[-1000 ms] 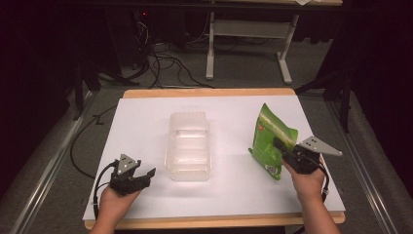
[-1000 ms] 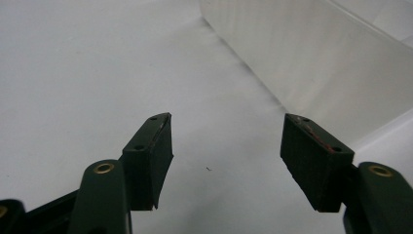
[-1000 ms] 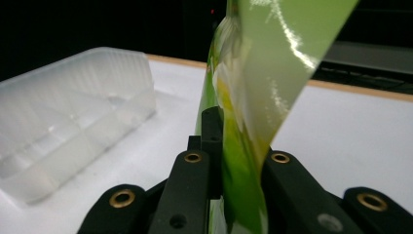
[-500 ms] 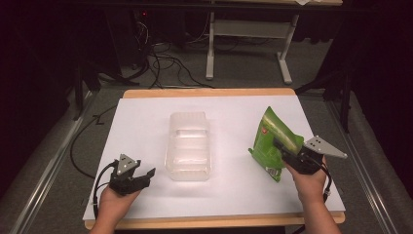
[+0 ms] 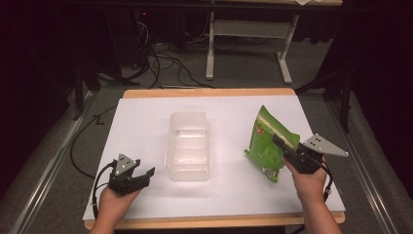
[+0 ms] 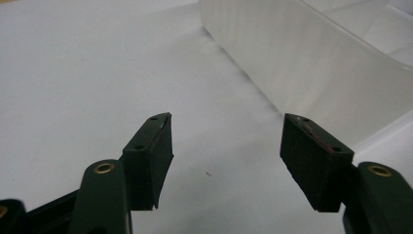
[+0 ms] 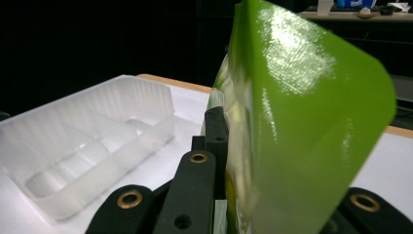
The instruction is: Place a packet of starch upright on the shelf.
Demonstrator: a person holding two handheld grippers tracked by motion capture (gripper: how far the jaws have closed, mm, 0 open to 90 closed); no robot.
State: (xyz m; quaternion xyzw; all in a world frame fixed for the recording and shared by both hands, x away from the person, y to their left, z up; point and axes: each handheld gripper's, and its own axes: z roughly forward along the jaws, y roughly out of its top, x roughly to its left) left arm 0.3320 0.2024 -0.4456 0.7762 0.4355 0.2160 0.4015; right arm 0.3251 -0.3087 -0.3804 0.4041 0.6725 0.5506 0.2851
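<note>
A green snack bag (image 5: 266, 141) is held off the white table top at the right, tilted, with my right gripper (image 5: 287, 147) shut on its edge. In the right gripper view the bag (image 7: 302, 126) rises between the black jaws and hides the right one. A clear plastic tray (image 5: 189, 145) with several compartments lies in the middle of the table; its wall (image 6: 311, 63) runs along the right of the left gripper view. My left gripper (image 5: 141, 176) rests low at the front left, open, with nothing between its fingers (image 6: 151, 156).
The white sheet (image 5: 146, 122) covers a wooden table (image 5: 209, 92) with bare room left and right of the tray. Beyond the far edge are floor cables (image 5: 165, 63) and a white desk frame (image 5: 248, 44). Dark surroundings flank both sides.
My right gripper has lifted the green bag a little and tilted it more upright. The left gripper and the tray have stayed where they were.
</note>
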